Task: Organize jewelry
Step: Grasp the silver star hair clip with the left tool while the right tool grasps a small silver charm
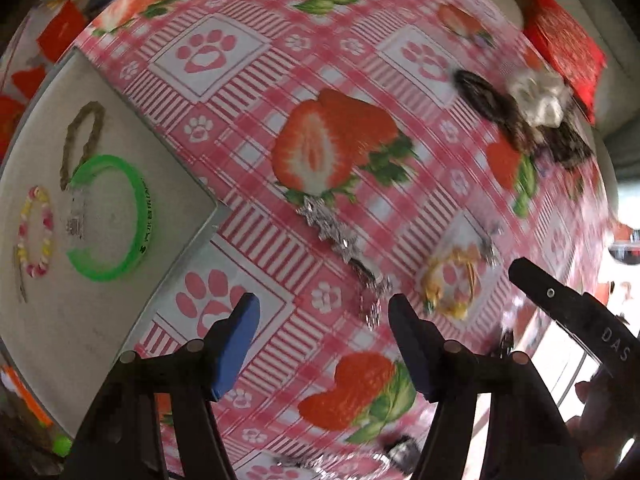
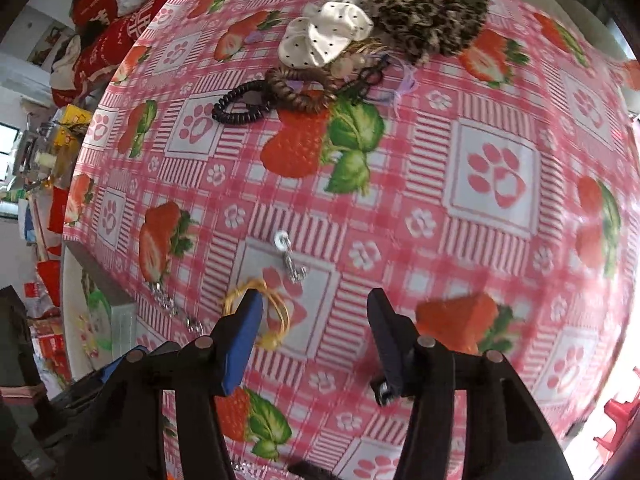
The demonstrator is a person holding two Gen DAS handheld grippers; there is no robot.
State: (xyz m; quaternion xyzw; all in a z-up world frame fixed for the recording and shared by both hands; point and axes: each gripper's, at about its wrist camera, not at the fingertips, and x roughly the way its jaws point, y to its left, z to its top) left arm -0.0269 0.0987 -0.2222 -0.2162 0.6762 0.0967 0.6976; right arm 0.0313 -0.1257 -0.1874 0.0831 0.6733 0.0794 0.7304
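A table under a pink checked cloth (image 1: 248,184) printed with strawberries and paw marks held the jewelry in scattered lots. On a pale grey tray (image 1: 168,168) at the left lay a bright green bangle (image 1: 120,216) with dark lettering, open on one side, a ring of yellow, pink and white beads (image 1: 36,232), a dull olive loop (image 1: 82,140) and a small silvery piece (image 1: 76,216) that was too blurred to make out. Loose on the cloth were a glittering silver chain (image 1: 340,248) of star-like links, a thin gold wire bangle (image 2: 272,312) with a yellow bead, and a small silver pendant (image 2: 290,260) on a ring. Farther off sat a heap of hair ties: a white dotted scrunchie (image 2: 328,36), a leopard-print one (image 2: 424,24), a black coil (image 2: 244,104) and a brown braided one (image 2: 296,92). The left gripper (image 1: 324,304) hung over the cloth beside the silver chain, jaws partly apart and empty. The right gripper (image 2: 314,300) hovered with its blue pad (image 2: 240,344) over the gold bangle's edge, jaws likewise half apart, gripping nothing.
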